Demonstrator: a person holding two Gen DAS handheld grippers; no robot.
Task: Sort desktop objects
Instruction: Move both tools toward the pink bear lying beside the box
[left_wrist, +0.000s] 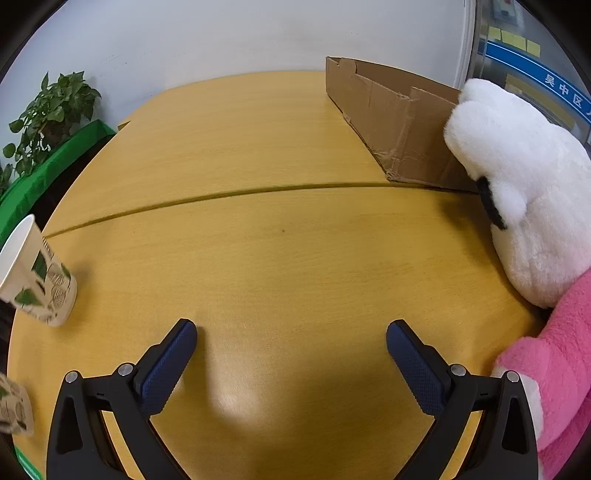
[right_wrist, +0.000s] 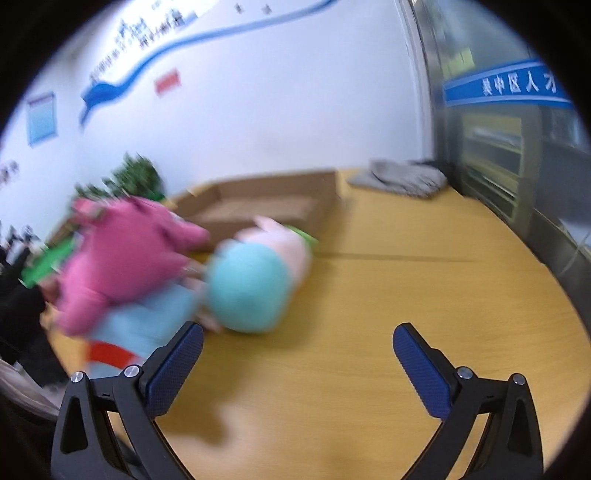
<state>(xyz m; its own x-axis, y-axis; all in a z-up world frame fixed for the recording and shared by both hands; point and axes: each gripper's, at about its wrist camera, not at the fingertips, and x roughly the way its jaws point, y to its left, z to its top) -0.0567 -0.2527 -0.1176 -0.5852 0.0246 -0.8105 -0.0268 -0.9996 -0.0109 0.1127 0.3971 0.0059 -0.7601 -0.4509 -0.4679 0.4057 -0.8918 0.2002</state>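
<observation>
Wooden table (left_wrist: 280, 266) – two yellow tops butted along a seam, wide bare stretch in the middle.

Cardboard box (left_wrist: 399, 122) – low, open-topped tray at the far right of the left wrist view, walls creased and torn at the near corner. Likely the sorting bin. Stiff enough to take drops, but light; a shove would probably slide it.

White and pink plush toy (left_wrist: 517, 192) – lies just in front of the box, touching its near wall, at the right edge of the left view. Soft, light, squashes under a pinch. Best hold, I judge: a limb or a narrow fold of fabric rather than the round body, which is wider than the jaws can span.

The right wrist view is blurred. Magenta plush (right_wrist: 122, 258) and teal-headed plush (right_wrist: 247, 291) lie piled together near the box; how they overlap I cannot tell. Same handling – grab an ear or arm.

Paper cup (left_wrist: 40, 280) – upright at the table's left edge, leaf print. Thin-walled, crushes easily; grip low and gently across the body.

Left gripper (left_wrist: 291, 365) – jaws spread wide, nothing between them, over bare table. Right gripper (right_wrist: 297, 369) – likewise spread and empty, its left finger just beside the plush pile.
</observation>
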